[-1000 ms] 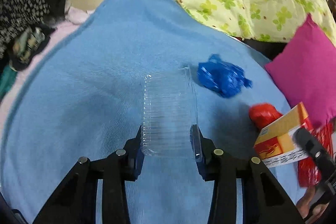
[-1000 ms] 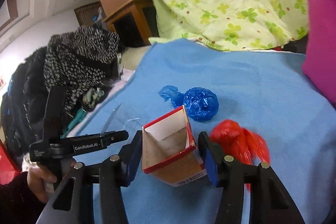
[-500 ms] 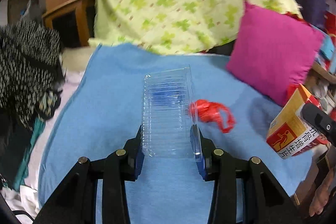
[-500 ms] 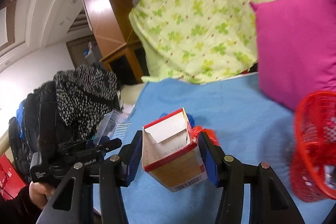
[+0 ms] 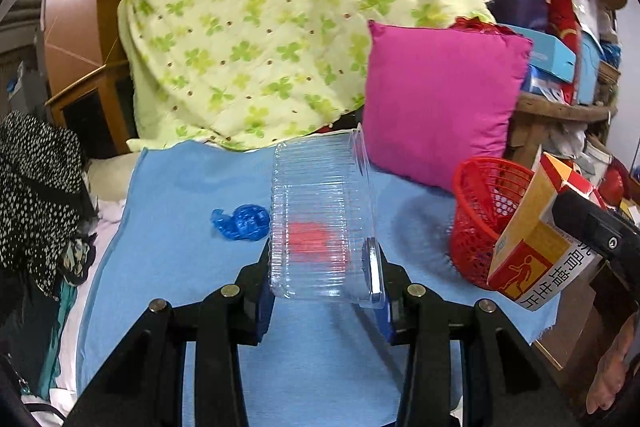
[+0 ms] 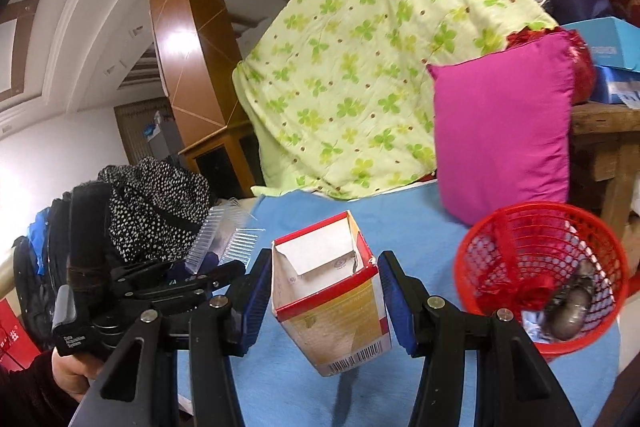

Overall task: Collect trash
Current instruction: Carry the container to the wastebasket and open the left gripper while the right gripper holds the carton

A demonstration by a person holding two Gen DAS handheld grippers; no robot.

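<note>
My left gripper (image 5: 324, 283) is shut on a clear ribbed plastic container (image 5: 320, 215) and holds it above the blue cloth (image 5: 168, 267). My right gripper (image 6: 324, 299) is shut on an open yellow and red carton (image 6: 332, 303), also in the left wrist view (image 5: 536, 239). A red mesh basket (image 6: 536, 267) stands at the cloth's right edge with some trash inside; it also shows in the left wrist view (image 5: 480, 211). A crumpled blue bag (image 5: 242, 223) lies on the cloth. A red bag (image 5: 308, 239) shows through the clear container.
A magenta pillow (image 5: 440, 99) leans behind the basket. A green clover quilt (image 5: 256, 39) is heaped at the back. Black and white dotted clothing (image 5: 36, 179) lies left of the cloth. A cluttered wooden shelf (image 5: 560, 67) stands at the right.
Both grippers have lifted and swung right with their loads. The red basket has come into both views, and the carton is now beside it.
</note>
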